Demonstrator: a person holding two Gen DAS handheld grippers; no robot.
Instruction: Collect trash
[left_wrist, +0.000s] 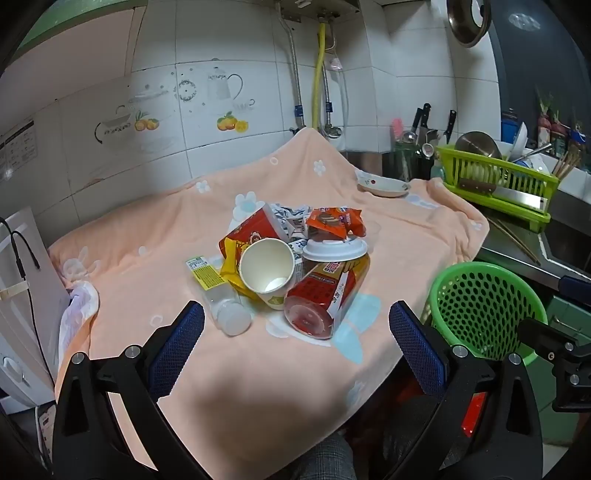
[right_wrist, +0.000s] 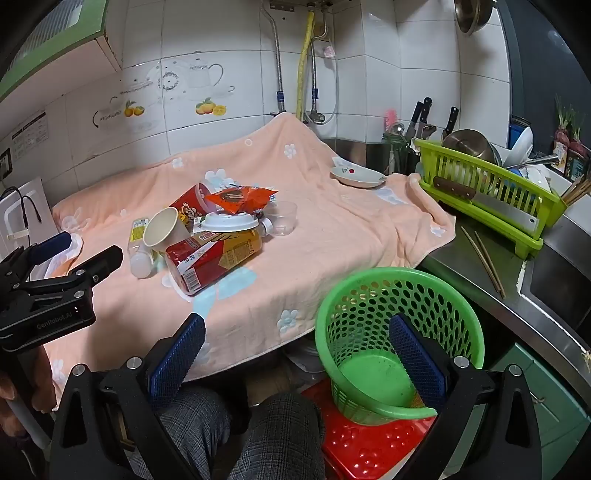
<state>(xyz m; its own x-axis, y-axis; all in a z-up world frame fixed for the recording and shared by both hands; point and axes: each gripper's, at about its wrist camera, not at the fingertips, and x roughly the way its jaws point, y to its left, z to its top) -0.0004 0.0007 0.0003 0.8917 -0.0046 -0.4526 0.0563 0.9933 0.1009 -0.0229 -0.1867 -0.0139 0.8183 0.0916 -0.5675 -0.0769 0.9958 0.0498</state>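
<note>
A pile of trash lies on the peach cloth (left_wrist: 258, 369): a white paper cup (left_wrist: 267, 268) on its side, a red drink cup (left_wrist: 325, 291) with a white lid, a small clear bottle (left_wrist: 221, 302), an orange snack wrapper (left_wrist: 334, 219) and a red snack tub (left_wrist: 251, 230). The pile also shows in the right wrist view (right_wrist: 207, 240). A green mesh basket (right_wrist: 388, 332) stands by the table's near right edge. My left gripper (left_wrist: 295, 332) is open and empty, short of the pile. My right gripper (right_wrist: 295, 343) is open and empty over the basket's left rim.
A white saucer (right_wrist: 356, 176) sits at the cloth's far right. A green dish rack (right_wrist: 491, 199) with bowls and a cleaver, knives and chopsticks (right_wrist: 484, 258) stand on the steel counter. A clear plastic cup (right_wrist: 284, 218) lies behind the pile. A red stool (right_wrist: 369, 443) holds the basket.
</note>
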